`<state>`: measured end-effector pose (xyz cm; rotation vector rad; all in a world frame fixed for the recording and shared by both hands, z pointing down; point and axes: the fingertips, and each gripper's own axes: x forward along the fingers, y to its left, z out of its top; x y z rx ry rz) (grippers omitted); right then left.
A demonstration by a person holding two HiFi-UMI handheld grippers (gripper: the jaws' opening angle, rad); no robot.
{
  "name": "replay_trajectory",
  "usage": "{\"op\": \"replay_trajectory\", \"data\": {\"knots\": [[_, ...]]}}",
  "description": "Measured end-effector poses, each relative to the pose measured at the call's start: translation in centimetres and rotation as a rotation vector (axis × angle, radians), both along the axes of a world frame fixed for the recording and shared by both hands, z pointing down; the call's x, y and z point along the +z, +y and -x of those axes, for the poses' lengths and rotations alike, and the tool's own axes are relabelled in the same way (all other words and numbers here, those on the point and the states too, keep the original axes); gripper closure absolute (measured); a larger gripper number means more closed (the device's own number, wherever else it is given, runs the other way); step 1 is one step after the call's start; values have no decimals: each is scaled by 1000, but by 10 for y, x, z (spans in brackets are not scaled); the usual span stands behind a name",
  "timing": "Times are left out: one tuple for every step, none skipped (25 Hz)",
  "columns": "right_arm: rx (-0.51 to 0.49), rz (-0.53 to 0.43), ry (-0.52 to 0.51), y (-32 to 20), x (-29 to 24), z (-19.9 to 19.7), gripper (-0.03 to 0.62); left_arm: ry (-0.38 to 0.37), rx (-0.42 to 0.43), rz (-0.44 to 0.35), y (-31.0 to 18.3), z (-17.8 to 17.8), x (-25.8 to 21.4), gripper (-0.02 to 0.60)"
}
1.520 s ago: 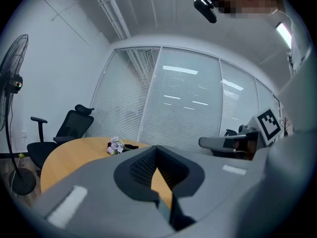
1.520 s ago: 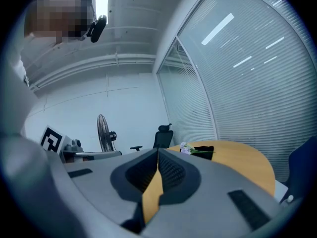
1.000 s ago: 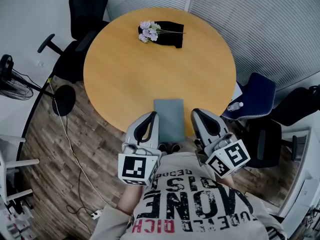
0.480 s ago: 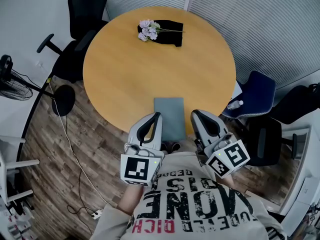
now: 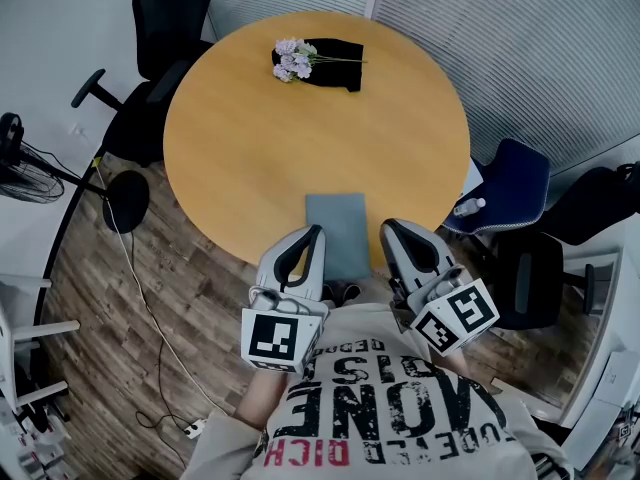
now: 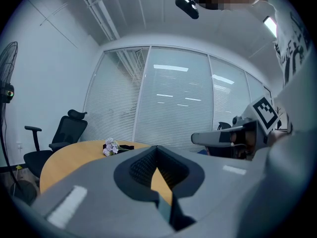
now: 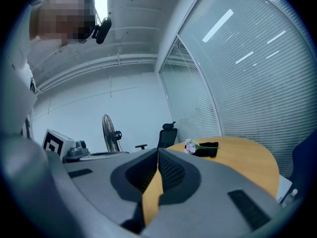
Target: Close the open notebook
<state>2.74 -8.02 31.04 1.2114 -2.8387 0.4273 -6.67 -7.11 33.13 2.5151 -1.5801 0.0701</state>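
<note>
Though well apart from the work, worth noting at far left: standing fan [image 5: 20, 163] on the wood floor, then black office chair [image 5: 172, 23] beside the round tabletop [image 5: 240, 138]. Neither in the way.

Next along, left hand-held gripper [image 5: 314, 232]: jaws pressed together, empty, aimed away from the body and almost level, tip just beside the left long edge of the notebook [image 5: 338, 230]. Cannot tell from above whether touching or hovering.

Notebook itself at the near rim of the tabletop, squarely between the two hand-held grippers, long axis running straight away from the body, parallel to both. Shows as one plain grey-blue rectangle with no spread of pages, so probably shut already; spine side not readable.

Beyond it, at the far side: small bunch of pale flowers [image 5: 288, 63] lying on a black cloth [image 5: 338, 53], well apart, no obstacle.

Then right hand-held gripper [image 5: 390, 228]: jaws likewise closed on nothing, tip near the right long edge but with a sliver of wood showing between. Left one therefore the nearer, by a little.

Furthest right, blue chair [image 5: 512, 190], off the tabletop.

Judging by the lie: any cover swing bound to go sideways about the long axis, across one tip or the other; best met from the side, not from the near end.
</note>
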Motion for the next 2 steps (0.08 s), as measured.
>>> {"op": "replay_trajectory", "data": {"knots": [[1, 1, 0, 0, 1, 0, 582, 0, 1, 1, 0, 0, 1, 571], [3, 1, 0, -1, 1, -1, 582, 0, 3, 1, 0, -1, 1, 571]]}}
